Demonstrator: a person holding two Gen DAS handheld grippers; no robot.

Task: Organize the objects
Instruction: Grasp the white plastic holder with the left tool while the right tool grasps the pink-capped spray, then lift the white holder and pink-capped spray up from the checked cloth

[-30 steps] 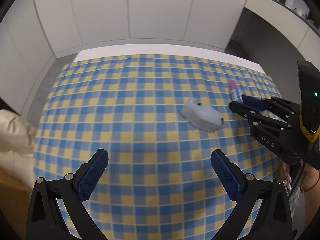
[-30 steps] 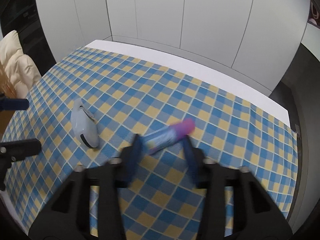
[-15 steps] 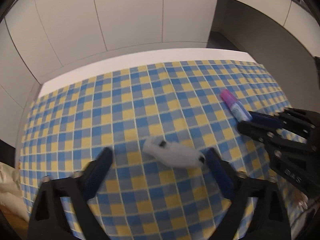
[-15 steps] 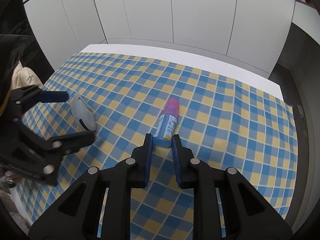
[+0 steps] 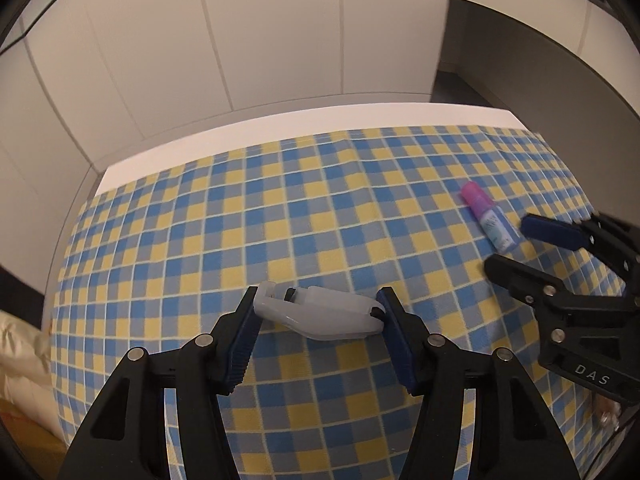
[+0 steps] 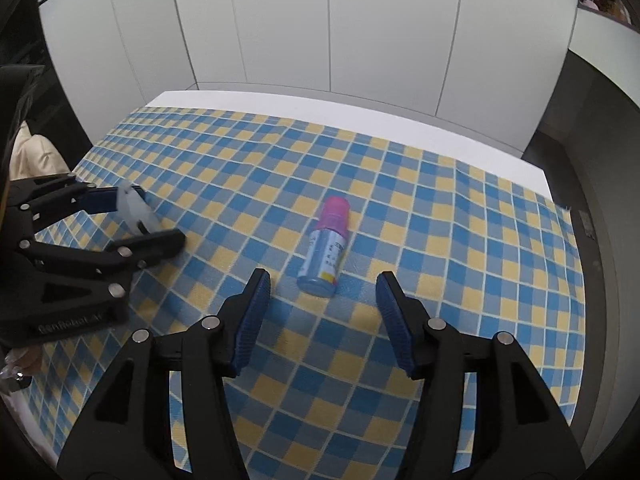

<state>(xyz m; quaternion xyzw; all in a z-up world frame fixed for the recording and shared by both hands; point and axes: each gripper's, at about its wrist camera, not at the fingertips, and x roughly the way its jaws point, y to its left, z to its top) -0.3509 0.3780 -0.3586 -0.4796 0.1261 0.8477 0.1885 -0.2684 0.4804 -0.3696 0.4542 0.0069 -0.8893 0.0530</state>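
Observation:
A translucent white plastic object (image 5: 320, 312) lies on the blue-and-yellow checked cloth (image 5: 280, 220). My left gripper (image 5: 318, 300) has it lengthwise between its jaws, which are closing, and both blue pads touch its ends. The right wrist view shows the same grip, the left gripper (image 6: 156, 216) around the white object (image 6: 134, 208). A small blue bottle with a pink cap (image 6: 328, 248) lies on the cloth. My right gripper (image 6: 322, 280) is opening around its base without touching it. In the left wrist view the right gripper (image 5: 510, 246) sits just behind the bottle (image 5: 490, 222).
A bare white strip of table (image 6: 360, 112) runs along the back, with white cabinet panels behind it. A cream padded cloth (image 5: 16, 344) lies off the table's left side. The table's right edge (image 6: 560, 208) drops to a dark floor.
My left gripper came down over the white object and its jaws narrowed onto its ends. My right gripper let go of the bottle, which turned and now lies free on the cloth.

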